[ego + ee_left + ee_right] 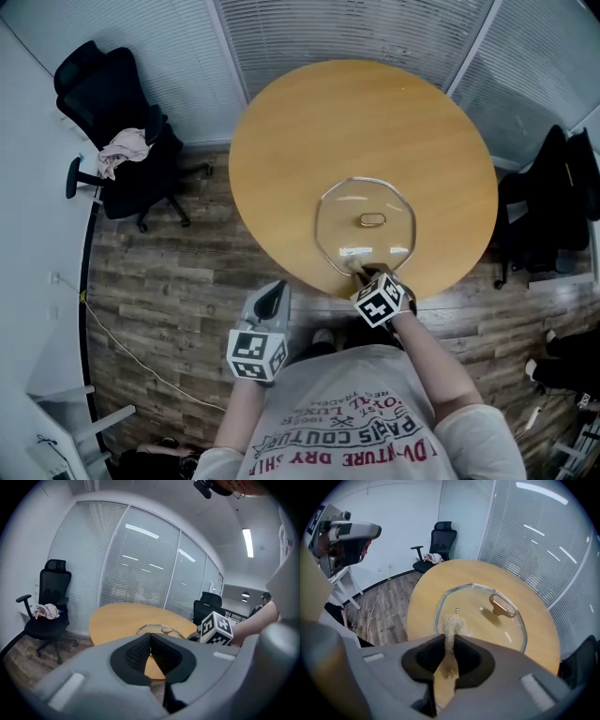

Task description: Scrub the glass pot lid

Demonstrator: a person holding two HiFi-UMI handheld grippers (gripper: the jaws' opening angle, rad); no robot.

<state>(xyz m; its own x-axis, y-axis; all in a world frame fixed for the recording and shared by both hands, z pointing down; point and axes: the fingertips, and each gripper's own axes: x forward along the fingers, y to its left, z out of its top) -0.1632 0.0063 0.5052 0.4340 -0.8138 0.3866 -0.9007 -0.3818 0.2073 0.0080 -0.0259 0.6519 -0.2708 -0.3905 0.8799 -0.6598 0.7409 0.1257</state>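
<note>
A glass pot lid (339, 217) with a bronze handle (372, 220) lies flat on the round wooden table (309, 122), near its front edge. My right gripper (366, 274) is at the lid's near rim, shut on a wooden-handled brush (451, 634). The brush's bristles (453, 622) reach over the near part of the lid (483, 616). My left gripper (273, 302) hangs off the table's front left, over the floor, shut with nothing between its pads (151, 652). From the left gripper view the lid (157, 630) shows beyond the jaws.
A black office chair (122, 155) with a cloth on it stands at the left of the table. More dark chairs (553, 206) stand at the right. A cable (122, 347) runs across the wood floor. Blinds cover the glass walls behind.
</note>
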